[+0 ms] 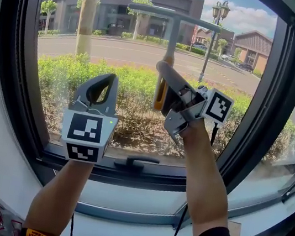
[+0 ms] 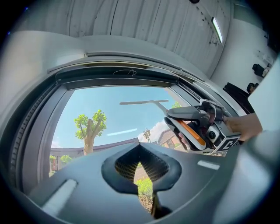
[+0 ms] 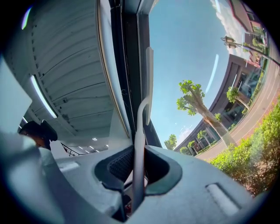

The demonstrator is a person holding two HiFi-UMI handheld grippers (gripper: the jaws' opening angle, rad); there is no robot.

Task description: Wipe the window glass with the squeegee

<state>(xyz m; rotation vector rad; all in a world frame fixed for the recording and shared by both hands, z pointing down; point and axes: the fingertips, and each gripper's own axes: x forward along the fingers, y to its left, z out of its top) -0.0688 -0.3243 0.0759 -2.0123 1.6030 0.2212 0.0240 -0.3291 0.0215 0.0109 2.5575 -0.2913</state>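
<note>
Squeegee (image 1: pixel 173 38) is T-shaped: a long, thin, pale grey blade bar runs level across the upper part of the window glass (image 1: pixel 121 43), a short way below the top rail of the dark window frame (image 1: pixel 16 64). A slim, smooth metal shaft drops from the bar's middle into a glossy orange grip. In the right gripper view the shaft looks matte silver, curving slightly where it joins the blade, and the blade lies close along the frame's top rail. Whether its edge presses on the pane cannot be told. The right claw (image 1: pixel 162 89) is clamped on the squeegee's handle, well inside the frame and right of its centre line. Its grey moulded plastic jaws, lined with fine ribbed black pads, stand on either side of the shaft. The left claw (image 1: pixel 108 75) is raised left of the frame's centre line, lower than the blade, with its jaws drawn together at the tips and nothing between them. Seen from its own camera, the closed jaws leave a heart-shaped opening edged with mesh-textured pads. A black lever handle (image 1: pixel 135 163) sits on the frame's bottom rail, roughly midway along it. The frame is wide, rounded at the corners and matte black, and the glass within it is clear.
</note>
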